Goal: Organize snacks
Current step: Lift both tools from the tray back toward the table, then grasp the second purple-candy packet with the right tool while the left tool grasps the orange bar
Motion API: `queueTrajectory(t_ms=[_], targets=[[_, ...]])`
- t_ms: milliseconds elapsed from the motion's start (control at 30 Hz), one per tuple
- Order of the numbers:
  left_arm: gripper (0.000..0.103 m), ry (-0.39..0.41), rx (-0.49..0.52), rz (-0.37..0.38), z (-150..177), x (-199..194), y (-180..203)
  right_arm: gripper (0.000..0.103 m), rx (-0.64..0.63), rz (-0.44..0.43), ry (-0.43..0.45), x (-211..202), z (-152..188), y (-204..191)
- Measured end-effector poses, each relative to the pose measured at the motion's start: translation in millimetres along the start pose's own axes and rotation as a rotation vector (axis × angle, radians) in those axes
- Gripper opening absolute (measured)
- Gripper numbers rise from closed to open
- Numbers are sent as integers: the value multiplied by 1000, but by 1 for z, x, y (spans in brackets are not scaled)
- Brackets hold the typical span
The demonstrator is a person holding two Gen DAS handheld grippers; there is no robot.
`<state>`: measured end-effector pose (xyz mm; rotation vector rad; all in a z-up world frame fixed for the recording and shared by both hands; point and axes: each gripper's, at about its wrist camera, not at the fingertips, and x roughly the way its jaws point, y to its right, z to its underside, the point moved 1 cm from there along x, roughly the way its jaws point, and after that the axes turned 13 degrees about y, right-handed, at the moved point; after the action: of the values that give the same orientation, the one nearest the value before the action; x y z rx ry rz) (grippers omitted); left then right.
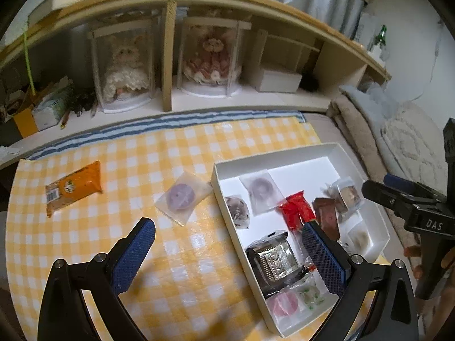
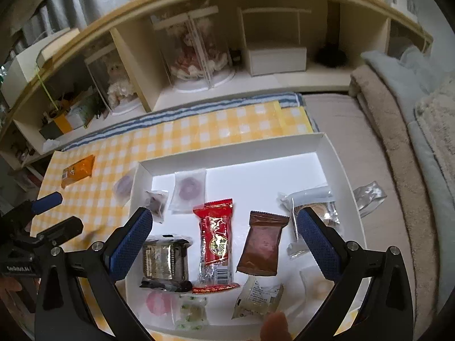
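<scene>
From the left wrist, the left gripper (image 1: 227,251) is hanging wide and empty over the checked cloth (image 1: 182,255), the white box (image 1: 224,199) of snacks just right, an orange packet (image 1: 74,189) and purple pastry (image 1: 183,194) lying outside. From the right wrist, the right gripper (image 2: 224,240) is spreading wide, gripping nothing, above the red packet (image 2: 216,241) and brown packet (image 2: 263,245) lying in the box.

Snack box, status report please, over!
Both hand-held grippers open, empty: left, right. White box holds most snacks. Orange packet, purple pastry outside on tablecloth. Nothing blocking.
</scene>
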<state>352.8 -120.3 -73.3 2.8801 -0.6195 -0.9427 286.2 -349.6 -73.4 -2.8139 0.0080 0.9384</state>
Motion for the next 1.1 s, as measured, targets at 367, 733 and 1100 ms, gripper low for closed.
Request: queueTrajectory(t_ms=[367, 733, 1100], targets=[[103, 80, 23, -20, -14, -61, -24, 103, -54, -44, 72, -37, -12, -33], [103, 160, 19, -77, -18, -127, -77, 103, -127, -152, 108, -43, -11, -94], [103, 142, -37, -182, -12, -134, -165, 103, -196, -219, 91, -16, 2, -155]])
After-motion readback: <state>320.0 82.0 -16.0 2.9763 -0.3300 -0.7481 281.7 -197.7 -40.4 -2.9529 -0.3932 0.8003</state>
